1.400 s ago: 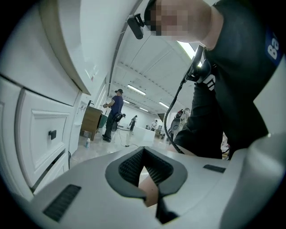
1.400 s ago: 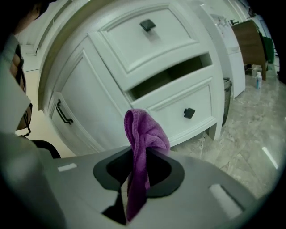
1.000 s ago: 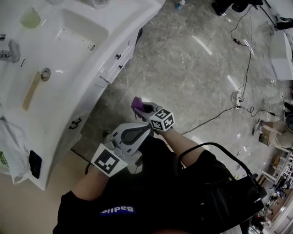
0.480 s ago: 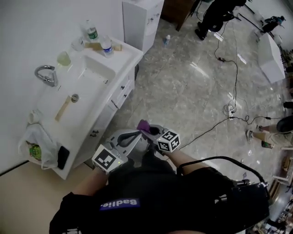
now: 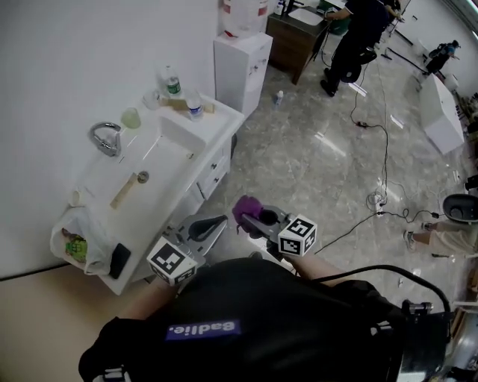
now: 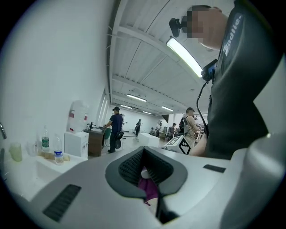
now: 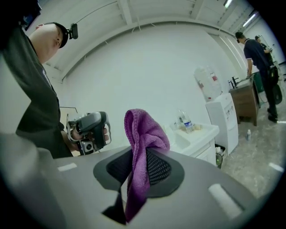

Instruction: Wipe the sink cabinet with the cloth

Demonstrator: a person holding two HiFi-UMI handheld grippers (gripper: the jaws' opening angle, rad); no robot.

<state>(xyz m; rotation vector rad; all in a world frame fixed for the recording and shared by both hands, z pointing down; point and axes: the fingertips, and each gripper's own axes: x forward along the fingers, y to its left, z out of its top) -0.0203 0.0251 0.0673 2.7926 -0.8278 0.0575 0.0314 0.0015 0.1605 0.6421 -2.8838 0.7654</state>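
At the far left, one white plastic bag [image 5: 69, 240] hangs off the end of the sink cabinet [image 5: 211, 170]. Something green shows through the bag, and one flat black object [image 5: 118, 260] lies just beside it. On the cabinet top there are one chrome faucet [image 5: 105, 139], one pale green cup [image 5: 131, 118] and two clear water bottles. The taller bottle [image 5: 170, 80] has a green label and the shorter bottle [image 5: 194, 103] a blue one; neither label can be read. One wooden stick [image 5: 123, 191] lies in the basin.

In front of the cabinet the person holds two grippers, each with one marker cube. The left gripper [image 5: 216, 221] has its jaws drawn together to a slit and grips nothing. A scrap of purple shows through the slit. The right gripper [image 5: 254, 215] is clamped on the one purple cloth [image 5: 246, 209]. A fold of it stands up above the jaws and a tail hangs below. The cloth is in the air, well apart from the cabinet. A purple strip on the person's black top appears to read "Badlie".

Further right stands one white water dispenser [image 5: 243, 63] carrying one jug [image 5: 244, 13] with a red label. Beyond it are a brown desk [image 5: 291, 33] and one person in dark clothes [image 5: 358, 33]. A black cable [image 5: 381, 179] trails over the marble floor.
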